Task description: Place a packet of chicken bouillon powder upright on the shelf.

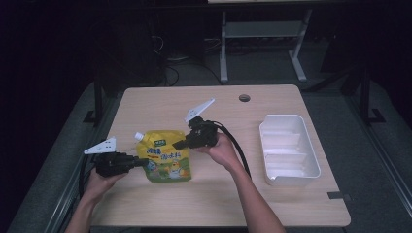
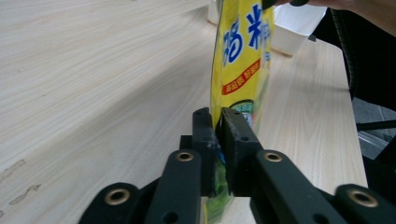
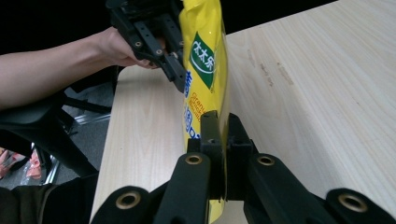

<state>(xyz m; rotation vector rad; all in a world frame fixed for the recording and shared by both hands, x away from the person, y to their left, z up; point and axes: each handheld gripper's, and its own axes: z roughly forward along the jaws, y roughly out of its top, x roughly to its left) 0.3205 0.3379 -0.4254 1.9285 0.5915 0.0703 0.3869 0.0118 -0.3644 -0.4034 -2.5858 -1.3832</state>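
A yellow spouted refill pouch (image 1: 165, 158) with blue lettering and a white cap is held over the wooden table (image 1: 209, 199), pinched from both sides. My left gripper (image 1: 144, 162) is shut on the pouch's left edge; its jaws clamp the yellow film (image 2: 240, 60) in the left gripper view. My right gripper (image 1: 178, 144) is shut on the pouch's right upper edge. In the right gripper view the pouch (image 3: 204, 60) stands edge-on between the jaws, with the left gripper (image 3: 175, 70) gripping its far side.
A white rectangular plastic tub (image 1: 288, 148) stands on the right part of the table, also seen as the white tub (image 2: 299, 23) behind the pouch. A round cable hole (image 1: 244, 98) sits near the table's far edge. Dark floor and a desk frame lie beyond.
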